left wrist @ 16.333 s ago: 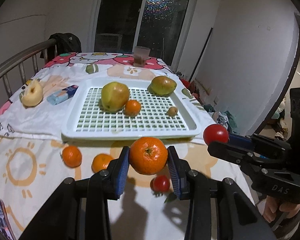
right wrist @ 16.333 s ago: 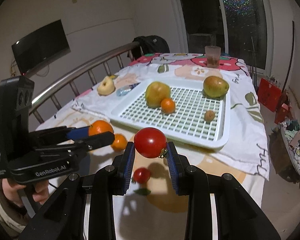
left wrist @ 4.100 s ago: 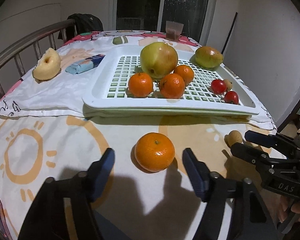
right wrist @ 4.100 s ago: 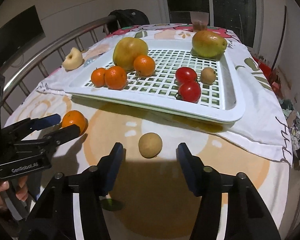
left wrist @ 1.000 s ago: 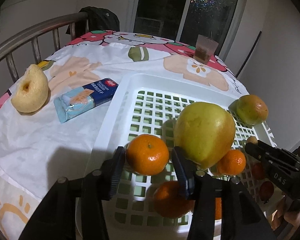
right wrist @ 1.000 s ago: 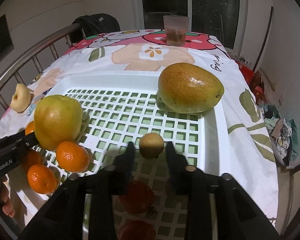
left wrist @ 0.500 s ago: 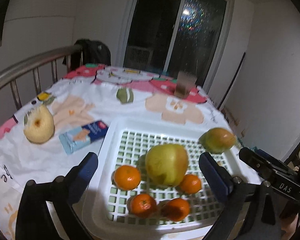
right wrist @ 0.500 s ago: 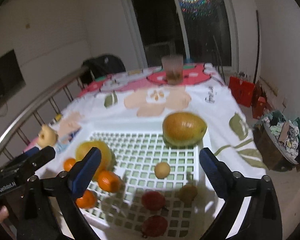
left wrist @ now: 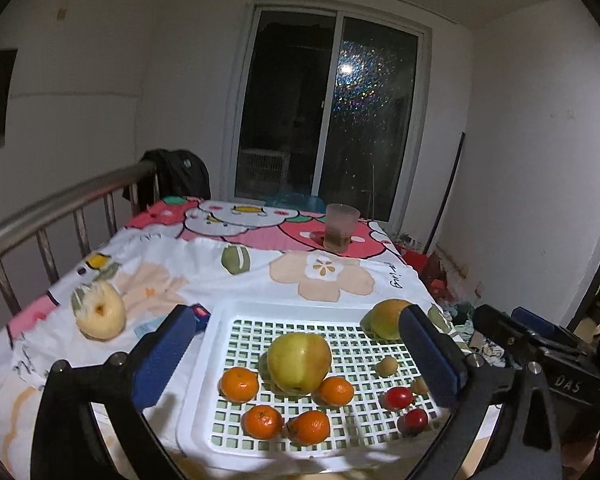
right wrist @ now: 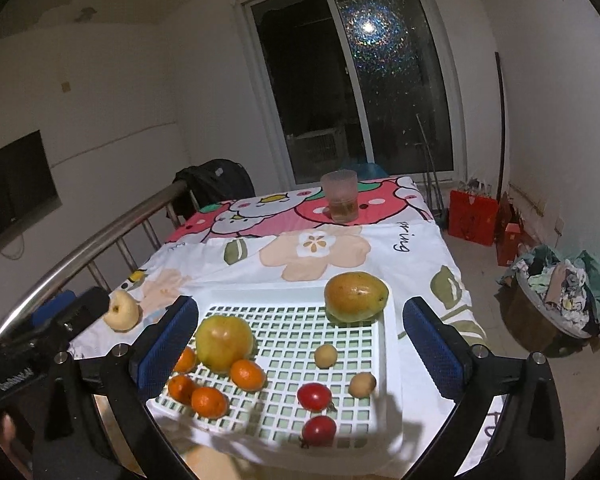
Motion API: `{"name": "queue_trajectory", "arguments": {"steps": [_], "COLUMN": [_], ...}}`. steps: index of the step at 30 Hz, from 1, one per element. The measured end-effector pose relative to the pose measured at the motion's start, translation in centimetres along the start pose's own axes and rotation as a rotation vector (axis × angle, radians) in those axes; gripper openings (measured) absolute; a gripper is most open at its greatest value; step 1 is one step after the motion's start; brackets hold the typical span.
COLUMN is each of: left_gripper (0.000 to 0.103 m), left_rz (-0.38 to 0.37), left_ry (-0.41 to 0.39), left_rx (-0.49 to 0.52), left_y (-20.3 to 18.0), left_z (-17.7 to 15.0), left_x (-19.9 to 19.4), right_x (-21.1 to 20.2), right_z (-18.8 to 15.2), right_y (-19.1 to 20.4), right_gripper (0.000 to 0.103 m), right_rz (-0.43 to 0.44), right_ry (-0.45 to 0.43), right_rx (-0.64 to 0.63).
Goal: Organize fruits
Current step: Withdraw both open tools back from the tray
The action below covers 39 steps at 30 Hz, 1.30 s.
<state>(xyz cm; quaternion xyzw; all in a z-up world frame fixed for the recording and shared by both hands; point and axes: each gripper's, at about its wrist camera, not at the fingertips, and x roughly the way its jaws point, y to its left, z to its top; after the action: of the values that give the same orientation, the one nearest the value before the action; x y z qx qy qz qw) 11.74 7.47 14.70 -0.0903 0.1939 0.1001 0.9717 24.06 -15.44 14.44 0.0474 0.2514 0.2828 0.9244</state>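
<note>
A white slotted tray (left wrist: 204, 380) (right wrist: 390, 360) on the flowered cloth holds all the fruit. In it are a big yellow-green apple (left wrist: 299, 362) (right wrist: 224, 338), several oranges (left wrist: 239, 384) (right wrist: 248, 374), two tomatoes (left wrist: 397, 397) (right wrist: 314, 396), two small brown fruits (left wrist: 387, 366) (right wrist: 326, 356) and a mango (left wrist: 388, 318) (right wrist: 356, 296). My left gripper (left wrist: 296, 318) hangs open above the tray's near side, holding nothing. The right gripper (right wrist: 300, 308) is also raised over the tray; its jaws are opening, with nothing between them.
A pale bitten apple (left wrist: 100, 316) (right wrist: 121, 314) and a blue packet (left wrist: 198, 314) lie on the cloth left of the tray. A plastic cup (left wrist: 342, 232) stands at the table's far end. A metal rail (left wrist: 60, 200) runs along the left; a clothes basket (right wrist: 556, 300) sits on the floor at right.
Both grippers let go of their fruit in the tray, the left an orange and the right a small brown fruit. They opened wide and rose back away from the tray.
</note>
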Motion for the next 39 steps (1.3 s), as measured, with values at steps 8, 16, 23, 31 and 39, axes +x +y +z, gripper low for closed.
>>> {"name": "queue_trajectory", "arguments": {"steps": [8,16,23,31,39], "left_gripper": [0.103,0.103,0.103,0.103,0.103], "left_rz": [0.001,0.011,0.011,0.003,0.003], "left_ry": [-0.006,0.019,0.022,0.041,0.083], "left_rx": [0.021,-0.012,-0.040,-0.025,0.031], "left_y": [-0.4,0.7,1.4,1.0,-0.2], "left_z": [-0.7,-3.7,-5.6,-7.8,-9.4], "left_x": [-2.5,-4.2,-6.1,-7.5,-8.2], "right_x": [-1.3,-3.1,-5.3,-7.5,-9.2], "right_z": [-1.3,-3.1,-5.0,-6.3,-7.4], "right_y": [0.5,2.2,3.5,3.5,2.9], "right_gripper": [0.103,0.103,0.103,0.103,0.103], "right_rz": [0.003,0.017,0.015,0.024,0.019], "right_ry": [0.014,0.020,0.003,-0.007,-0.004], "right_rx": [-0.019,-0.080,-0.129,-0.132,-0.136]}}
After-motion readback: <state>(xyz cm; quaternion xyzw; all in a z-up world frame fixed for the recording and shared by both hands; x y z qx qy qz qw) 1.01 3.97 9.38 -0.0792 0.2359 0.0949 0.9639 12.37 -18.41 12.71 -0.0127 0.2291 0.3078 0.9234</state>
